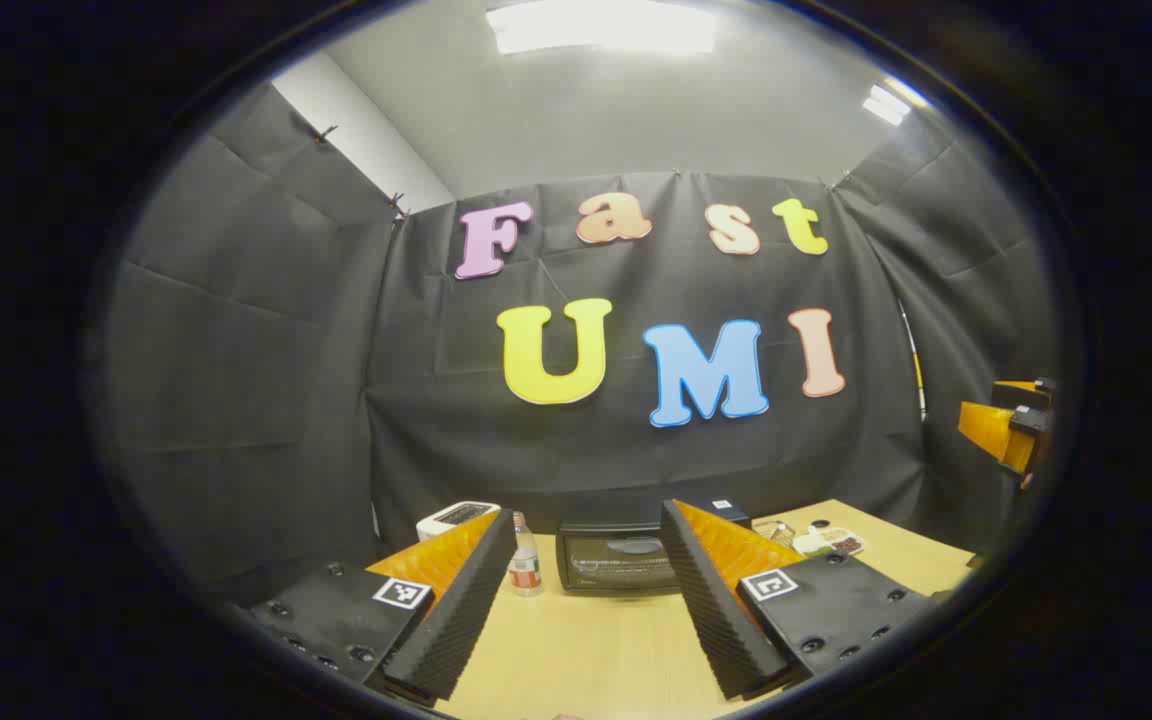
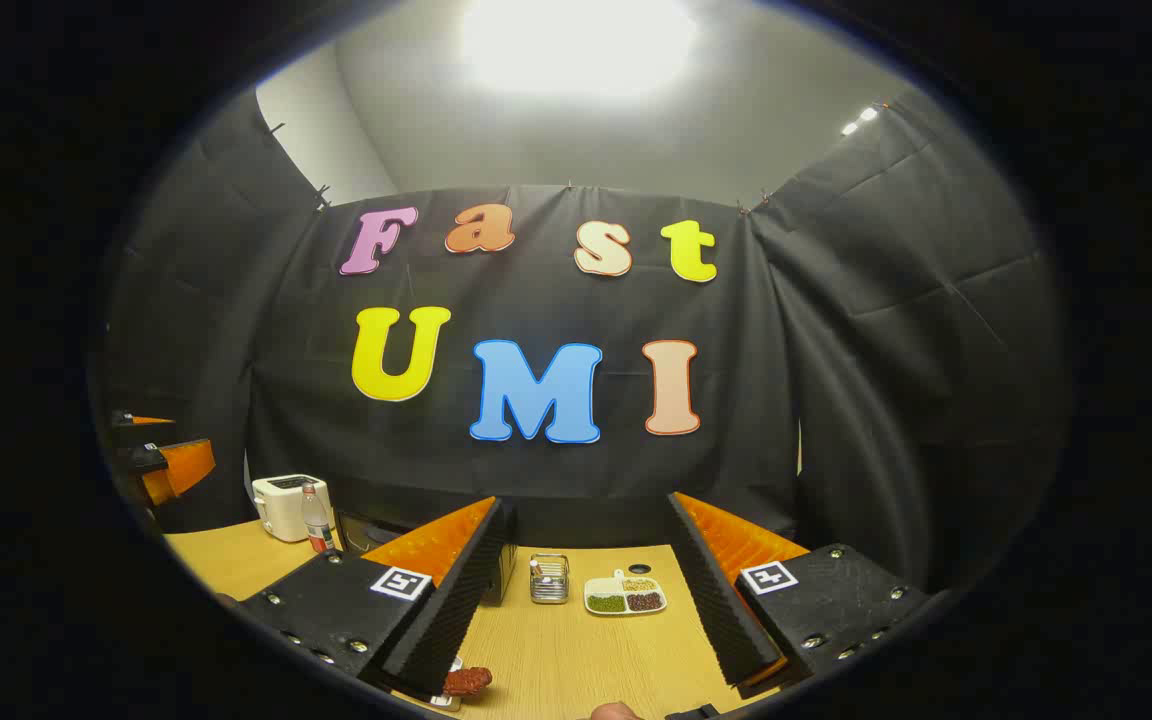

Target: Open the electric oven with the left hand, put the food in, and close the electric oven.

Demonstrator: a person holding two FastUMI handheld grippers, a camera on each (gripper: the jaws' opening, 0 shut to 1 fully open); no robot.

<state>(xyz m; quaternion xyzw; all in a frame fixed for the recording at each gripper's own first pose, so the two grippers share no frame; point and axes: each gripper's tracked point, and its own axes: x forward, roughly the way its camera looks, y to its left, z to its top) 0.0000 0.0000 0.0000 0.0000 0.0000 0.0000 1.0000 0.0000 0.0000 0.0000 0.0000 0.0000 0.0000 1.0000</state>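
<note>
- I see the wooden table (image 1: 586, 650) spread below both grippers, running back to the black cloth wall.
- On it, in the left gripper view, the oven (image 1: 618, 560) sits at the far edge against the wall, door closed, straight ahead between my left fingers.
- My left gripper (image 1: 586, 600) hangs above the table, well short of the oven, fingers wide apart with nothing between them.
- My right gripper (image 2: 586, 600) is likewise spread open and holds nothing; in the left gripper view it shows at the far right edge (image 1: 1006, 430).
- A white toaster (image 2: 286, 505) stands at the back left, with a small bottle (image 2: 315, 520) just beside it.
- A small wire rack (image 2: 549, 578) stands mid-table, a divided dish (image 2: 624, 597) of dark and green bits beside it.
- The food (image 2: 466, 681), a reddish-brown piece, lies on the table near me, just under my right gripper's left finger in the right gripper view, well apart from the oven.
</note>
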